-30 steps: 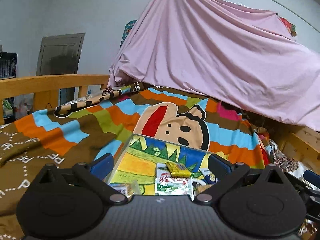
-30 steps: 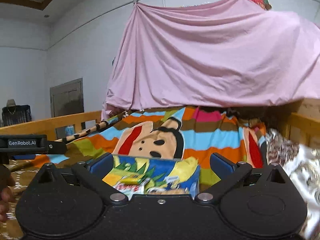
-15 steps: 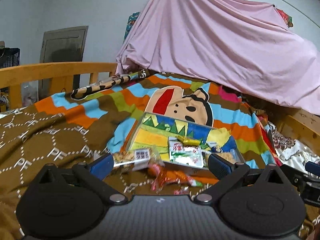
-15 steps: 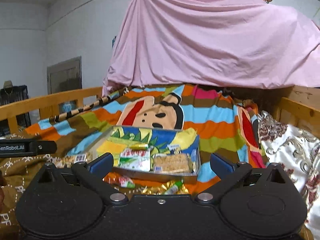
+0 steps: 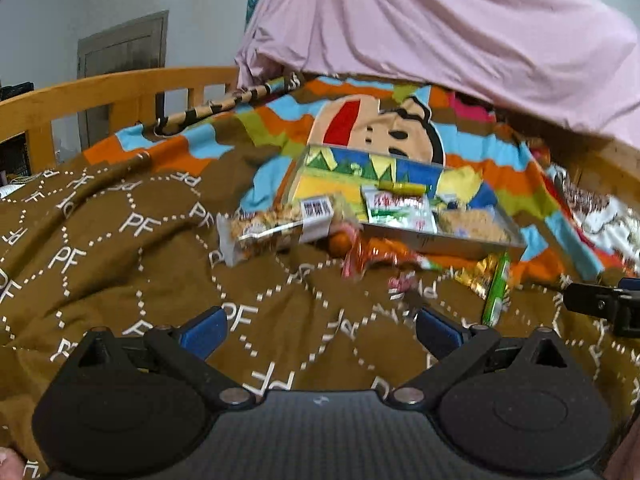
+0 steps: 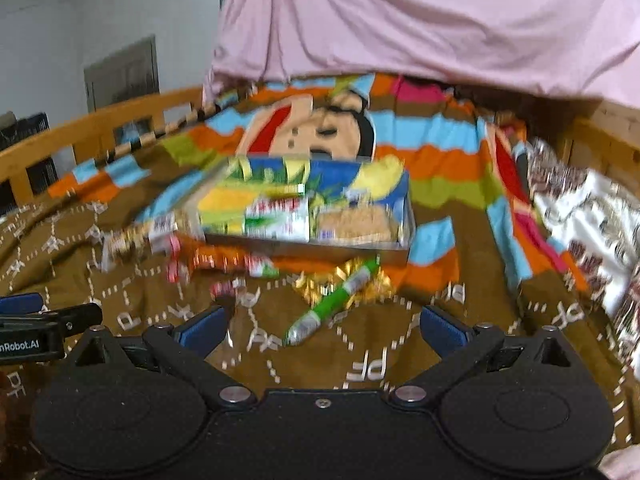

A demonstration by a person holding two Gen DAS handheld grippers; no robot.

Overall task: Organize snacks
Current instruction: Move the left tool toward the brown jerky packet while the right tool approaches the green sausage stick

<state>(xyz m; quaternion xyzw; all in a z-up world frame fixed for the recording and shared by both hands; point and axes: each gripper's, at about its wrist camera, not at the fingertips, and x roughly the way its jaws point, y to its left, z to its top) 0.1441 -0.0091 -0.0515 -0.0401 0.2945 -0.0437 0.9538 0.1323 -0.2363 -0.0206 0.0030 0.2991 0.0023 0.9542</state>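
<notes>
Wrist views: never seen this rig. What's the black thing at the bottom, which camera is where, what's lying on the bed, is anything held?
There is no robot arm. A person holds a two-finger tool in each hand, and each tool carries a fisheye camera looking forward along its fingers. The black shape at the bottom of each picture is that tool's own body.

In the left wrist view, the left tool is open and holds nothing. In the right wrist view, the right tool is also open and empty.

On the brown blanket sits a colourful box with several snack packets already inside. Loose in front of it are a long nut bar, an orange wrapper, a green stick packet and some gold foil.
</notes>
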